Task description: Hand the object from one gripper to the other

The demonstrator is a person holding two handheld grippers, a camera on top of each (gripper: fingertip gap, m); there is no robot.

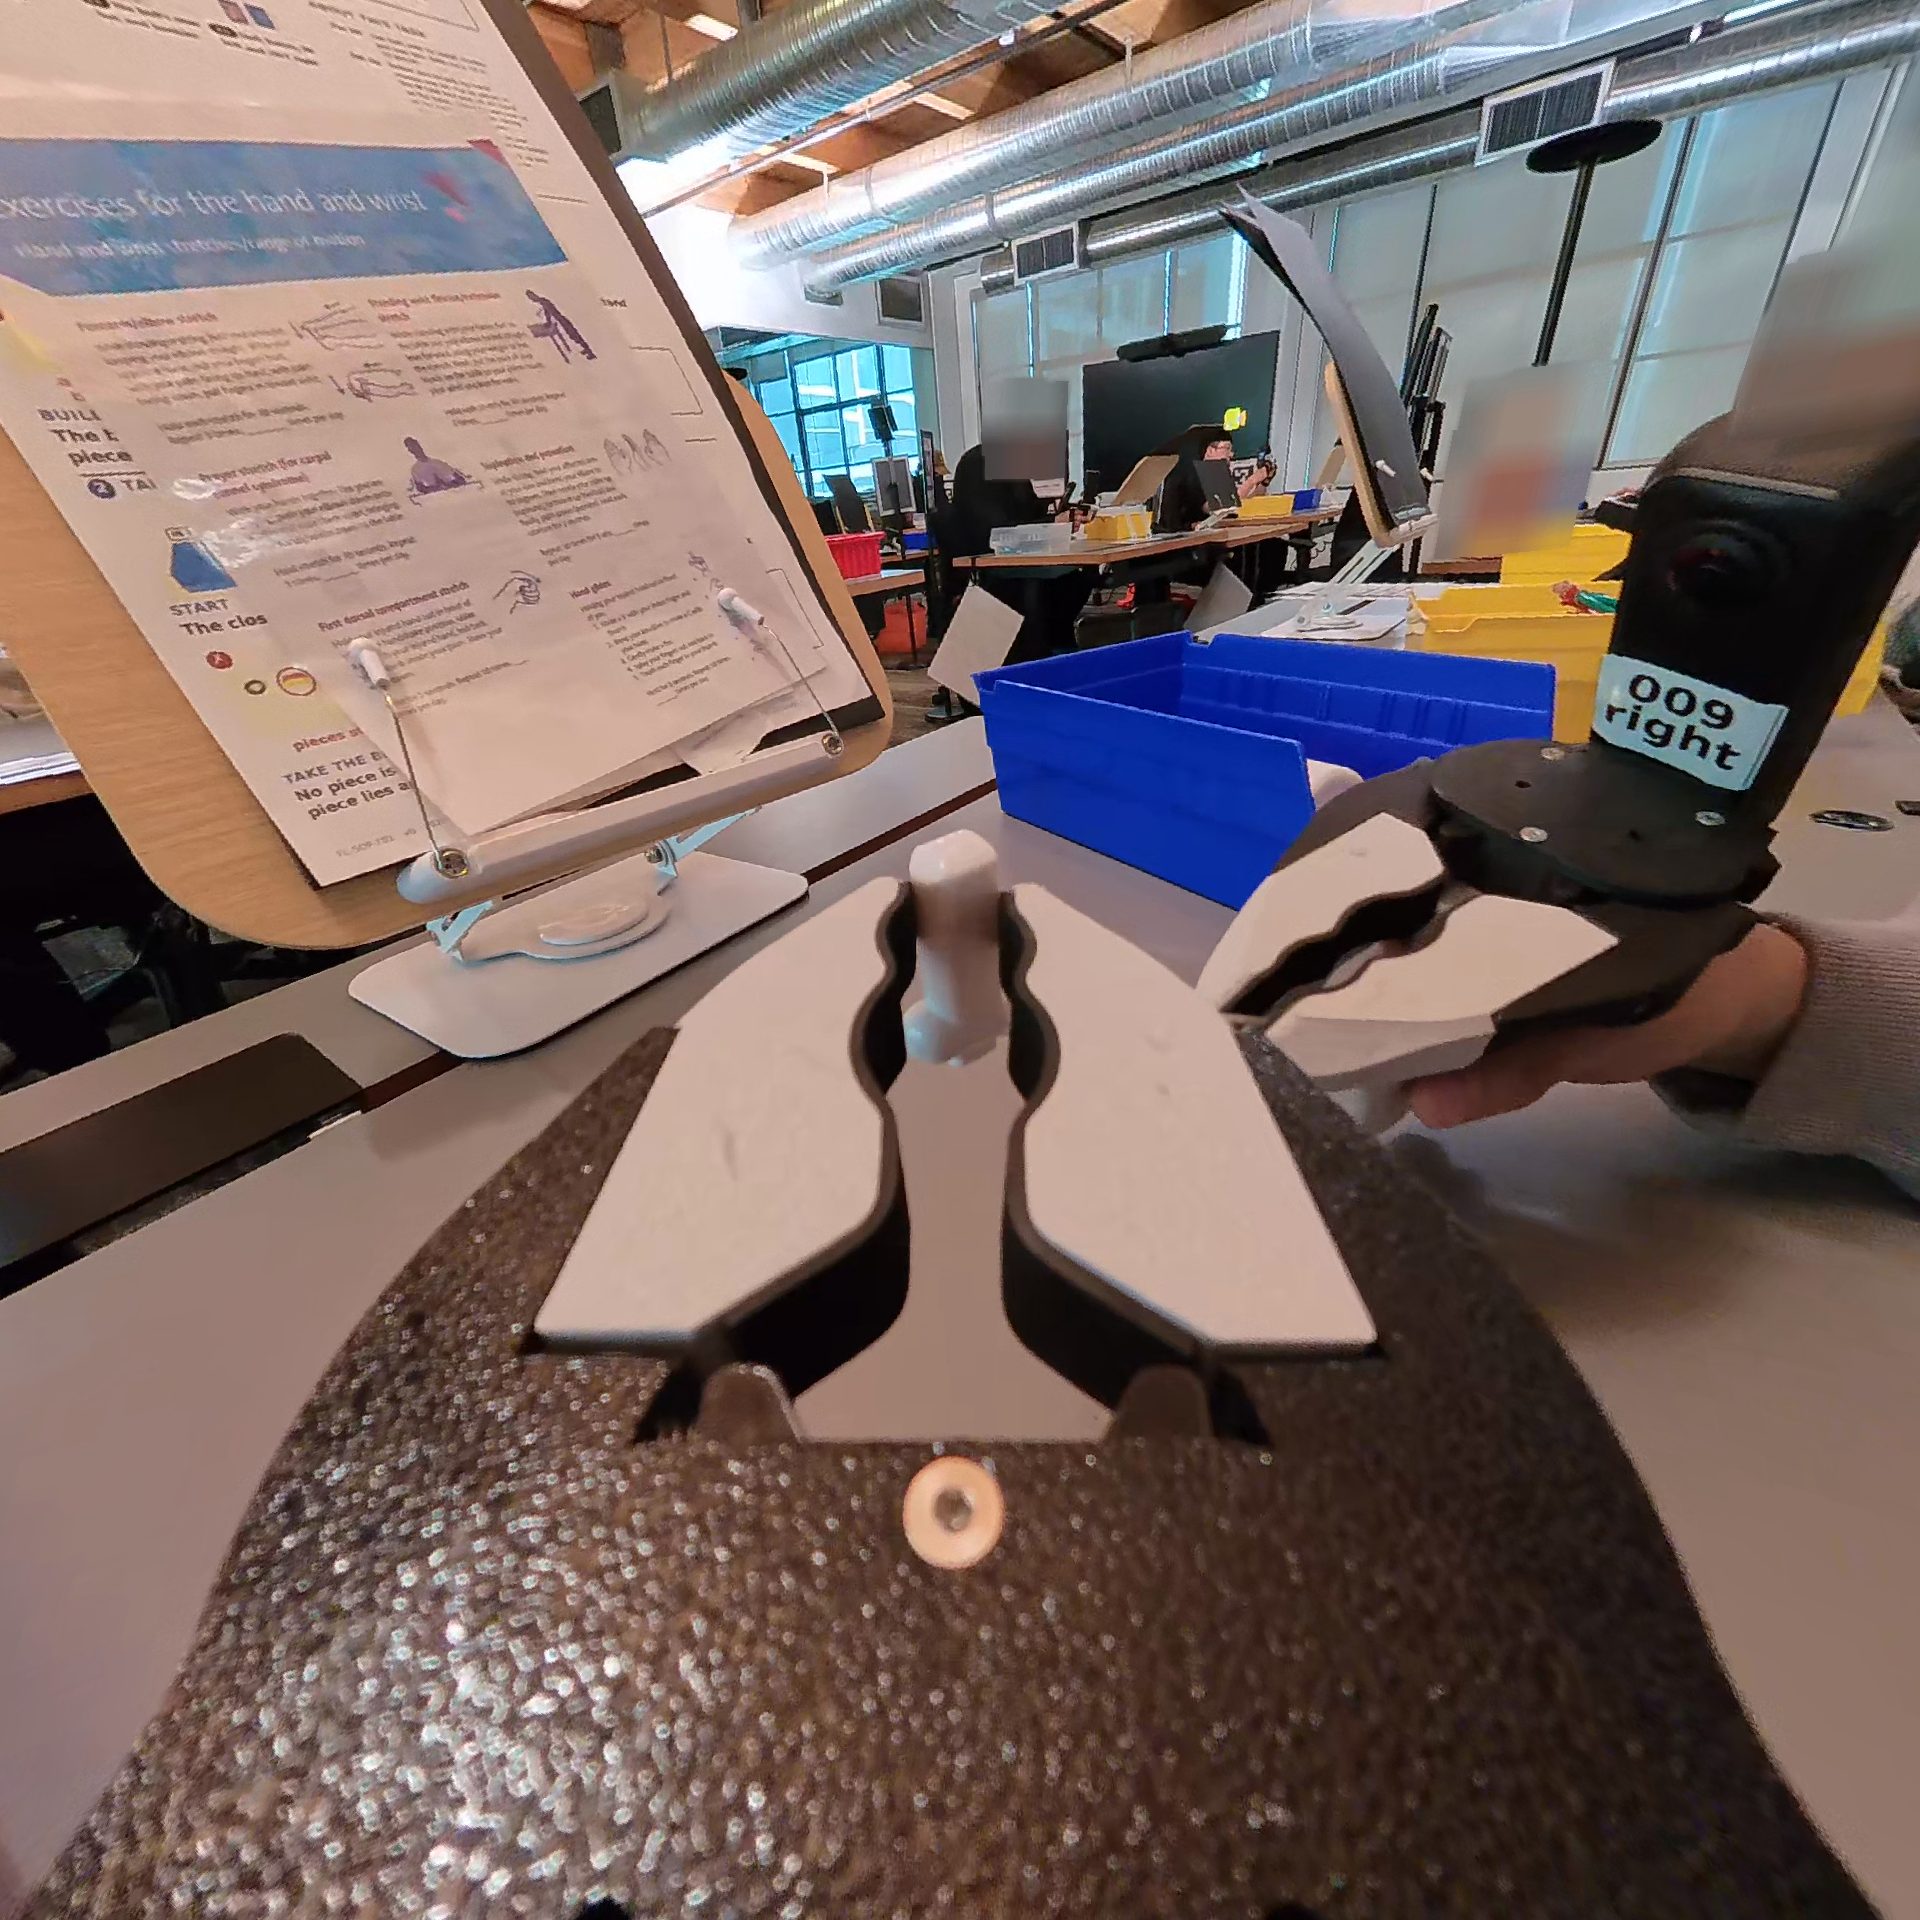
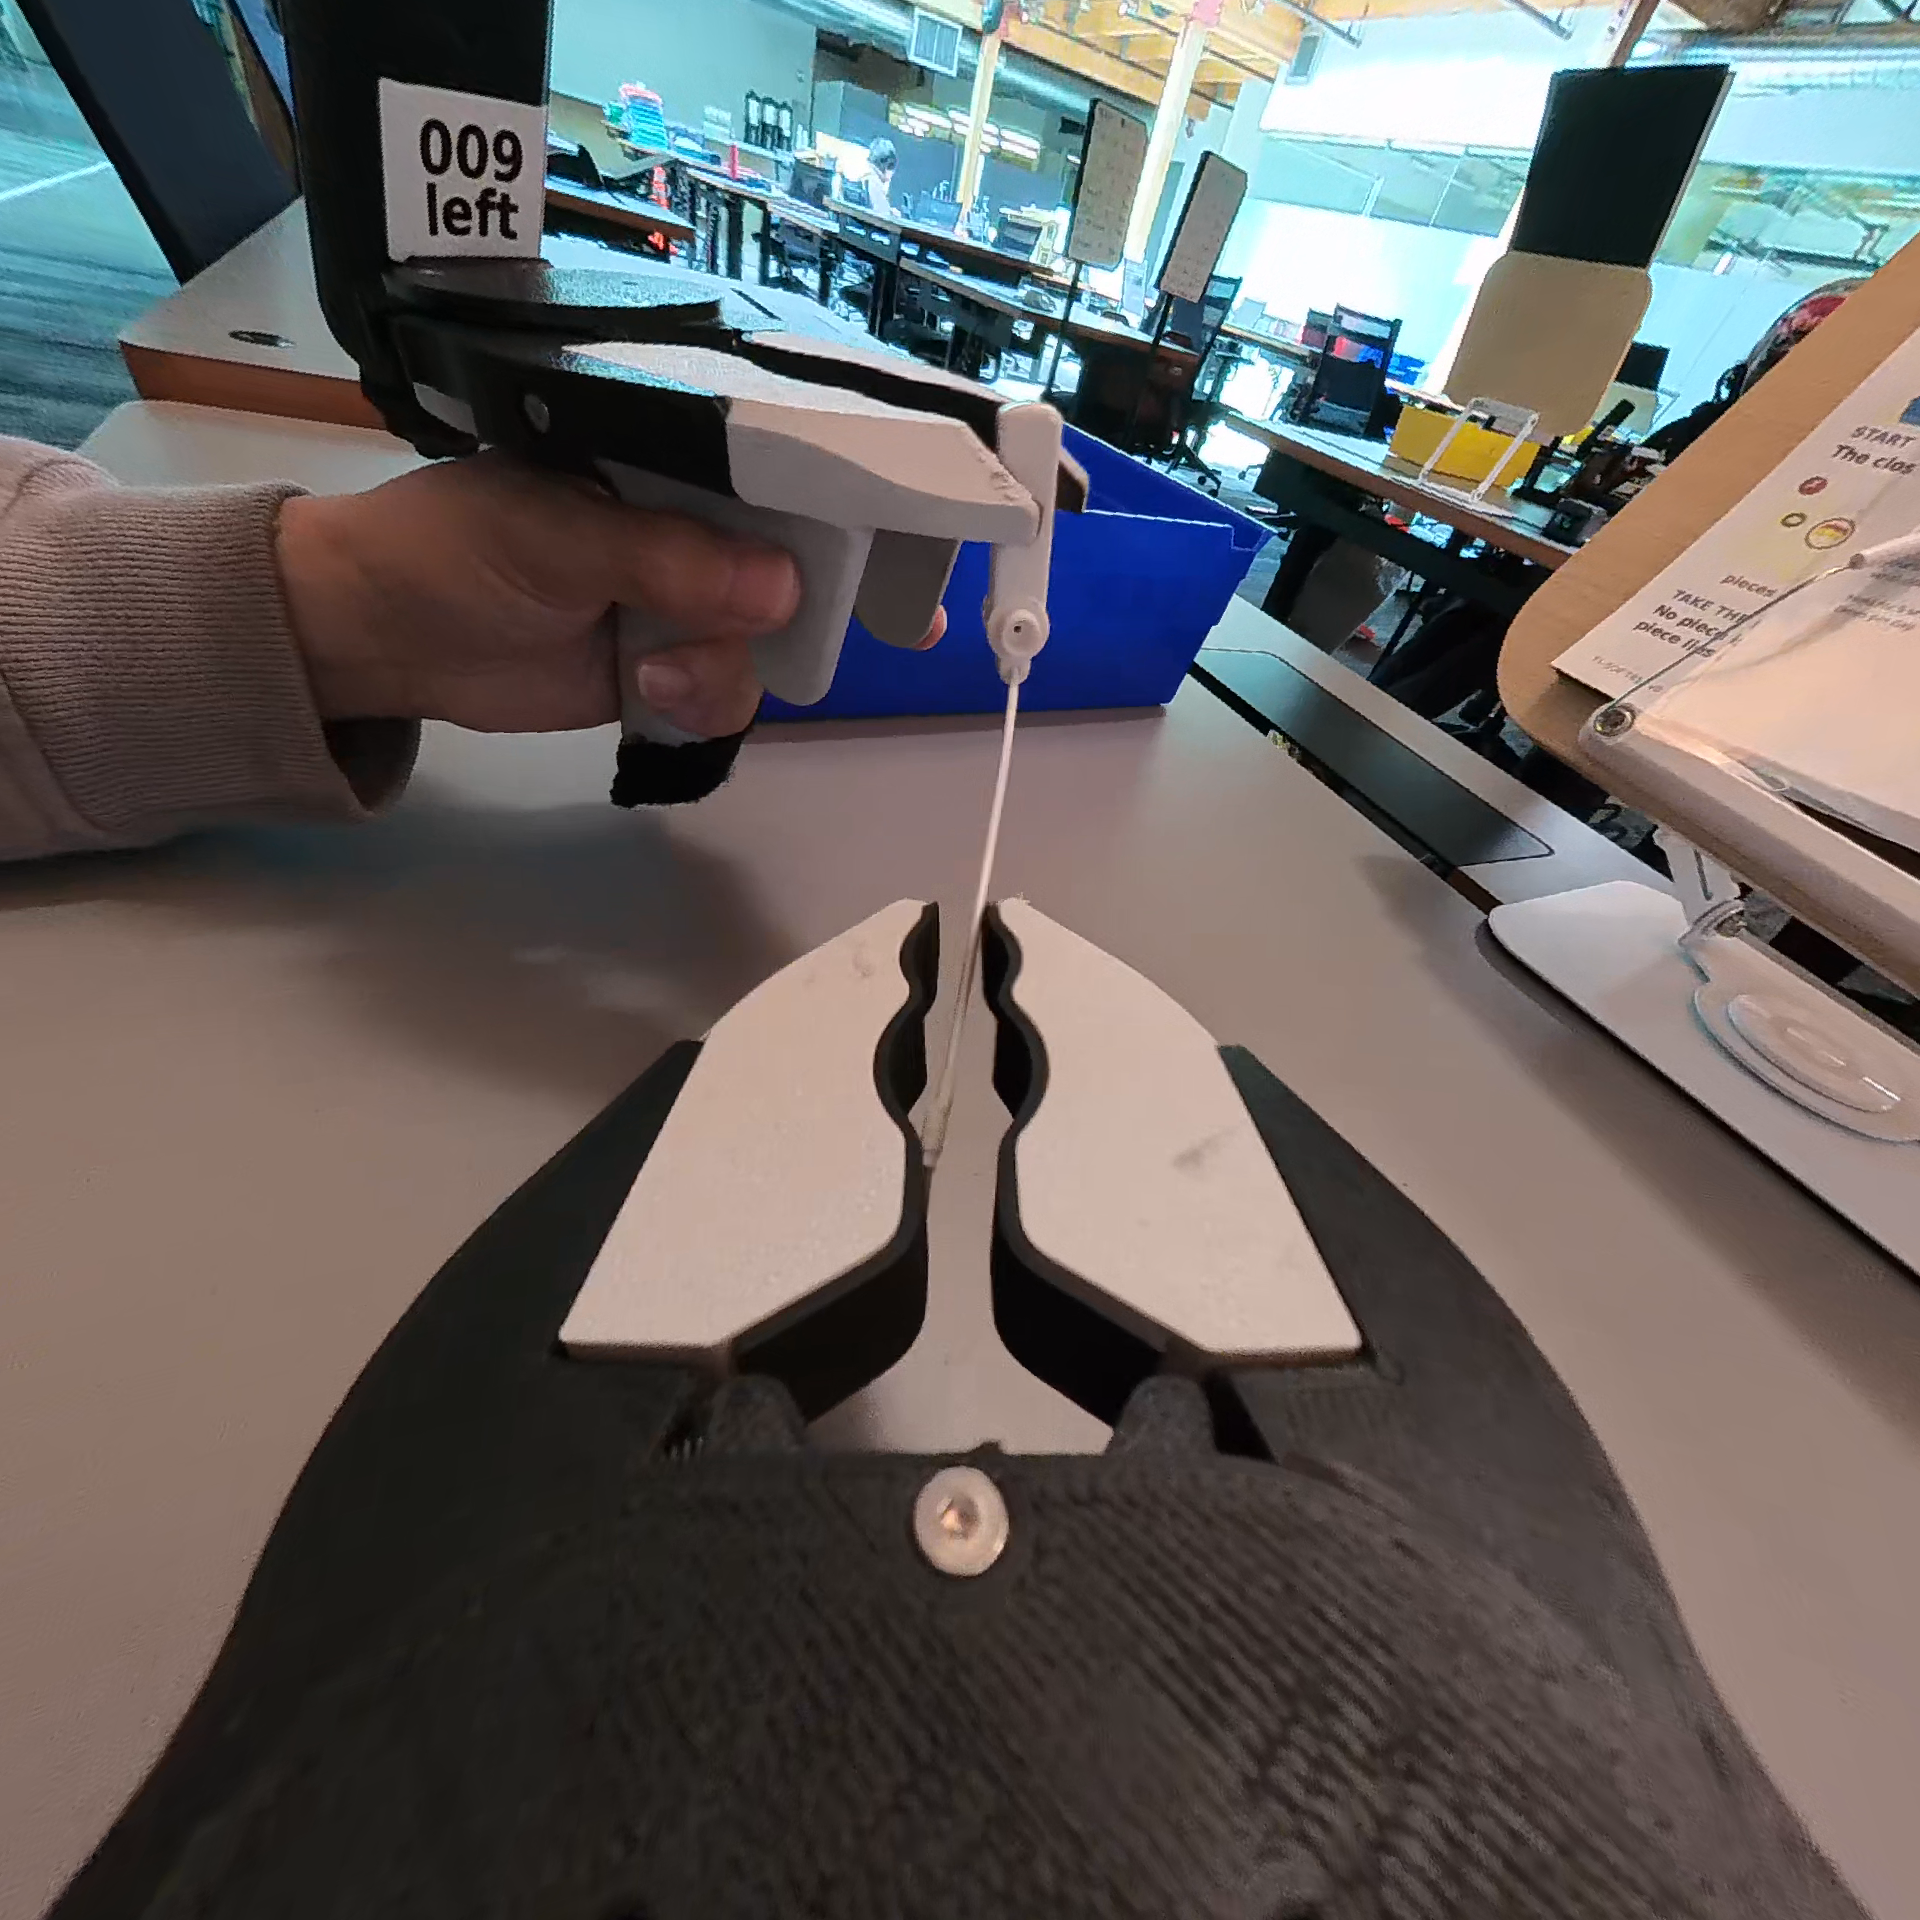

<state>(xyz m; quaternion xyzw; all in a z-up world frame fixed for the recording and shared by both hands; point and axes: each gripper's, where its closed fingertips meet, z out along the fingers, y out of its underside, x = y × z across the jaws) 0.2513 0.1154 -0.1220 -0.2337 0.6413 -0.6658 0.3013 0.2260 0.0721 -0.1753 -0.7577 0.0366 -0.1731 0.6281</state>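
Pinching the white security tag [image 1: 954,940] by its upright body, the left gripper [image 1: 951,914] dangled the thin cord [image 2: 971,935] between the right gripper [image 2: 961,914]'s narrowly parted fingers, in front of the blue bin [image 1: 1247,748].

Bright daylight, wide-angle warp.
Your windows [image 1: 1714,312] at 2 o'clock glare white; edges bend, the near gripper base blurs, soft shadows on the table [image 2: 260,1039].

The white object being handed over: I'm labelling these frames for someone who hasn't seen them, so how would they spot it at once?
Start at the grey table in front of the blue bin. There the left gripper clamps the thick white body of the object in its jaws. Unlike anything nearby, it trails a thin white stem running down between the right gripper jaws.
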